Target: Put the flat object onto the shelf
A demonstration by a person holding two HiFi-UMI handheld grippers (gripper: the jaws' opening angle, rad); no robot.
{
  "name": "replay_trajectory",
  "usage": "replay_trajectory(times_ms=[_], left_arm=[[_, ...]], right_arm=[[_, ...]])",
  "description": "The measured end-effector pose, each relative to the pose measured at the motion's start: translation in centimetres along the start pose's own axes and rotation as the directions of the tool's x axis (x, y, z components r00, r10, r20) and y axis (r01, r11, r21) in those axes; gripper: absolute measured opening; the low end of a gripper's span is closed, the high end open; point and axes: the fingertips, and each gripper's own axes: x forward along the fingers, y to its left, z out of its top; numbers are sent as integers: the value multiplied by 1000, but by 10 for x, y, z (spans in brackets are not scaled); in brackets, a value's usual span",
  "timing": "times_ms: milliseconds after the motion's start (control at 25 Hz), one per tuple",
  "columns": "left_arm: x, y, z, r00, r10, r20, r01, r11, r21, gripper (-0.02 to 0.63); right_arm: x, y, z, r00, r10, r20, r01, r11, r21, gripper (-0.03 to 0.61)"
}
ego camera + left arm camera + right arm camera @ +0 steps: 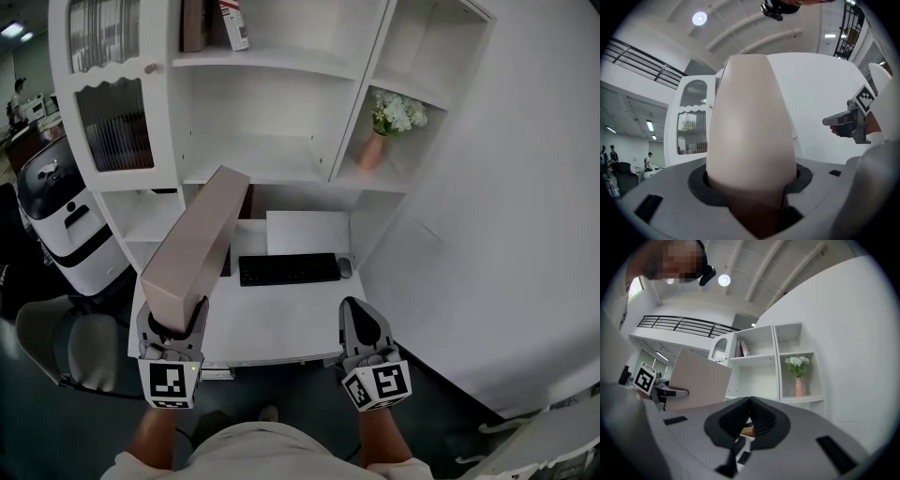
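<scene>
A flat beige box (197, 246) is held up tilted over the desk's left side, its far end reaching toward the white shelf unit (251, 161). My left gripper (176, 323) is shut on its near end; in the left gripper view the box (752, 126) fills the space between the jaws (752, 185). My right gripper (361, 319) hovers at the desk's front right edge, shut with nothing in it, the pads meeting (750, 420). The right gripper view shows the box (698, 380) at the left, with the left gripper (665, 391) beneath it.
A black keyboard (289, 269) and a mouse (345, 267) lie on the white desk (281, 323). A vase of white flowers (386, 127) stands in the right shelf bay. Books (217, 23) stand on the top shelf. A glass cabinet door (114, 124) is at the left, a chair (56, 349) below it.
</scene>
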Motion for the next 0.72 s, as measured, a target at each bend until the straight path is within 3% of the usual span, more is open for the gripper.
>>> replay_trajectory(times_ms=[400,720], left_arm=[[47,4,30,999,2,38,-3,1000,27,281],[77,14,56,999,19,33,-26,976,217,281]], right_arm=[[37,-15,-3,1000,18,-7,-18,1000,-2,3],[49,-31,-1,1000,-14,5,13,1000,23,3]])
